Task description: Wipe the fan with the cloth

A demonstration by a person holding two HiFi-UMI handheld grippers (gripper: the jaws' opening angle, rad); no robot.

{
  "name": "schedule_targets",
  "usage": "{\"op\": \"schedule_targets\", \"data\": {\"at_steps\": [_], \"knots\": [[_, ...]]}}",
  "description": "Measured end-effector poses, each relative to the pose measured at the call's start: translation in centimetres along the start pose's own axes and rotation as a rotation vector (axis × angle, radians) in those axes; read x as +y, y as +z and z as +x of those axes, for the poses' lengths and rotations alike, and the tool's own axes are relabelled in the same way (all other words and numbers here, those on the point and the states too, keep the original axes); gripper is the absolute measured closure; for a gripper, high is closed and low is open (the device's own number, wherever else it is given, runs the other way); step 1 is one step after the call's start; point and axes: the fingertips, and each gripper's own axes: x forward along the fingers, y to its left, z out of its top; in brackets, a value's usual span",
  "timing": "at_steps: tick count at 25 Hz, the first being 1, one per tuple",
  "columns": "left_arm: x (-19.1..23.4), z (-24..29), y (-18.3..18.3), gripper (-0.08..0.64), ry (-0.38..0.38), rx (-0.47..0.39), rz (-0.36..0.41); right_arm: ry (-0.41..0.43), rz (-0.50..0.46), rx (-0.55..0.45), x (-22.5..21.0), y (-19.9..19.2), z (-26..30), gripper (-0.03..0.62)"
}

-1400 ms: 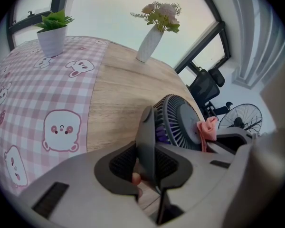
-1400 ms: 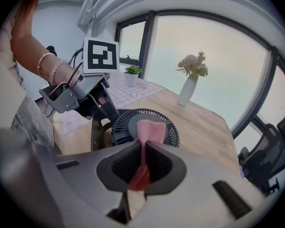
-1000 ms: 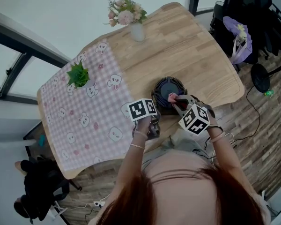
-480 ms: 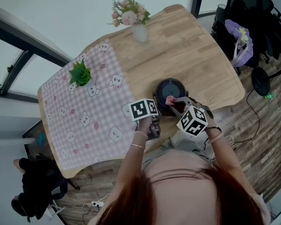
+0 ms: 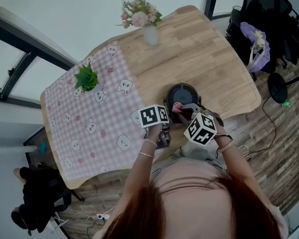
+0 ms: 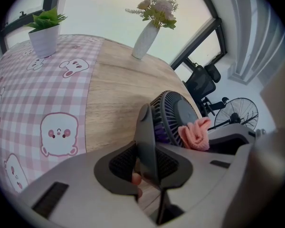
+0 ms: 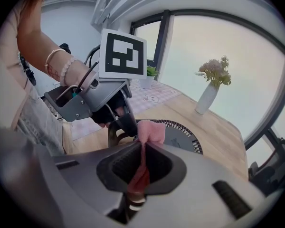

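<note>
Pinching pink cloth [image 7: 151, 131] in right gripper [image 7: 141, 169]: jaws pressed together on a lower fold, loose bunch standing up just past the tips. Bunch set against front grille of fan [image 7: 183, 133], directly ahead of the right gripper; contact looks likely, not certain at this angle.

Clamping fan with left gripper [image 6: 147, 167]: jaws closed on the grey stand arm [image 6: 143, 125], held upright between them. Fan head just beyond and to the right of the left gripper's tips, dark, round, grille tilted upward. From the left gripper, cloth ahead and to the right, at the near edge of the grille.

Left gripper just to the left of the right gripper, close beside it, marker cube on top. Both at the near edge of wooden table [image 5: 209, 59], fan on bare wood in front of them.

Pink checked tablecloth [image 6: 33, 108] with cartoon faces to the left of the left gripper, its edge near the fan. Potted plant [image 6: 45, 30] in white pot well ahead and left of the left gripper, on the tablecloth. White vase [image 6: 145, 39] of pale flowers well ahead of it, on bare wood, far beyond the fan.
</note>
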Motion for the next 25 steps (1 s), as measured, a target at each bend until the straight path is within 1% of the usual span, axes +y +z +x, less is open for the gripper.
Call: {"op": "schedule_targets", "data": {"at_steps": [4,10,25], "knots": [[0.0,0.0,-0.1,0.480,-0.002,0.009,0.010,0.000,-0.009,0.007,-0.2,0.3,0.3,0.569],[0.0,-0.1,-0.1,0.482,0.001,0.018,0.025,0.022,-0.032,0.010,0.0,1.2,0.8,0.569],[0.1,0.0,-0.1,0.480,-0.004,0.028,0.026,0.048,-0.052,0.016,-0.3,3.3,2.7,0.569]]}}
